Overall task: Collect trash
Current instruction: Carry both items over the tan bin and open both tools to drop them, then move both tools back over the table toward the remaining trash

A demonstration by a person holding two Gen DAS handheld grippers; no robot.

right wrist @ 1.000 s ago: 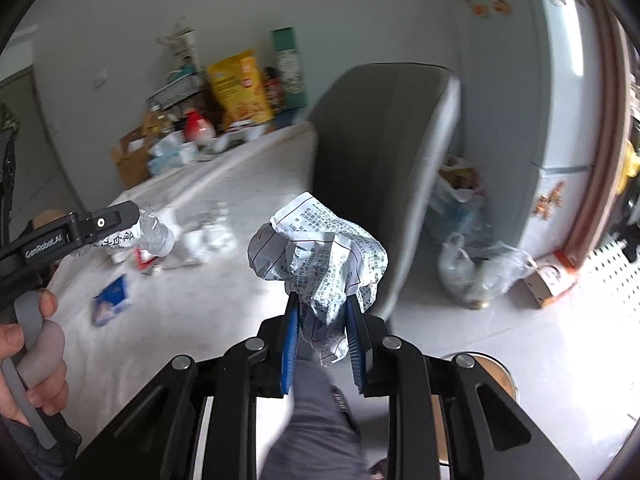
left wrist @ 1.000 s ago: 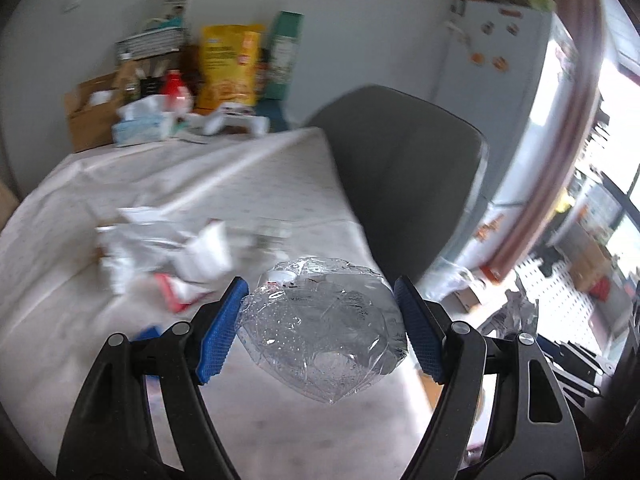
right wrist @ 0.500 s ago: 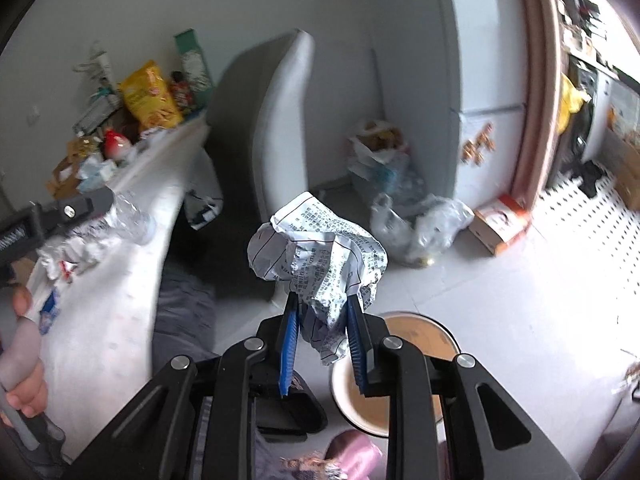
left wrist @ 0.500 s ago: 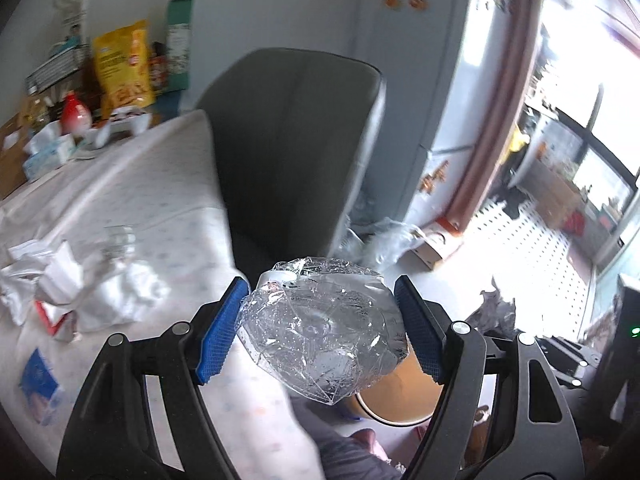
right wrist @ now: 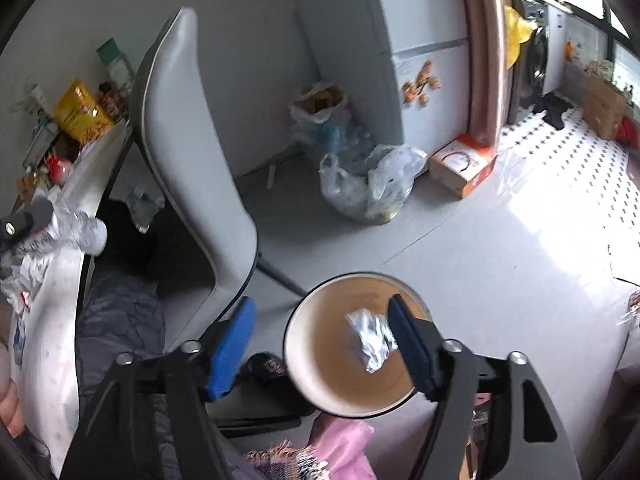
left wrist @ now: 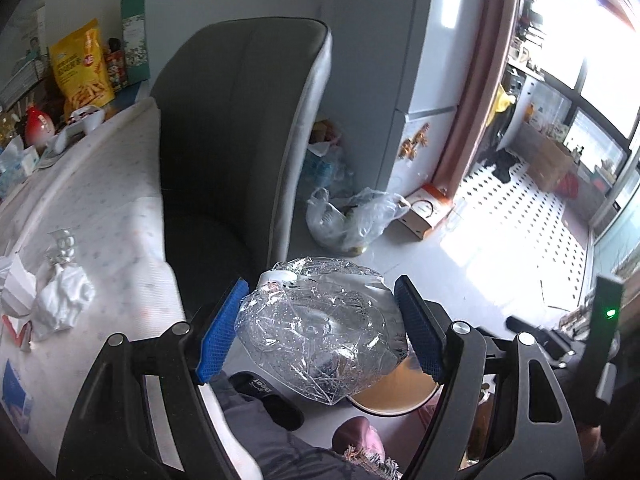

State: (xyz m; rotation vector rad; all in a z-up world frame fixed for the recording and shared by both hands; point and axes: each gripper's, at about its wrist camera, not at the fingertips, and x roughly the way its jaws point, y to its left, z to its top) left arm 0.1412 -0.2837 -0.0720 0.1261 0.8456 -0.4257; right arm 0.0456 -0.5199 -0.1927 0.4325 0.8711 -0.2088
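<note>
Crumpled printed paper [right wrist: 370, 338] falls into the round brown bin [right wrist: 298, 344] below my just-opened, empty right gripper [right wrist: 324, 346]; my left gripper [left wrist: 320, 338] clamps the crushed clear plastic bottle [left wrist: 320, 332], which I'd centre over the bin before releasing.

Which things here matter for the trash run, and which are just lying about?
Job: crushed bottle in left gripper; paper wad in bin under open right gripper; tissues on table.
Lying about: chair; snack bag; fridge; box.
</note>
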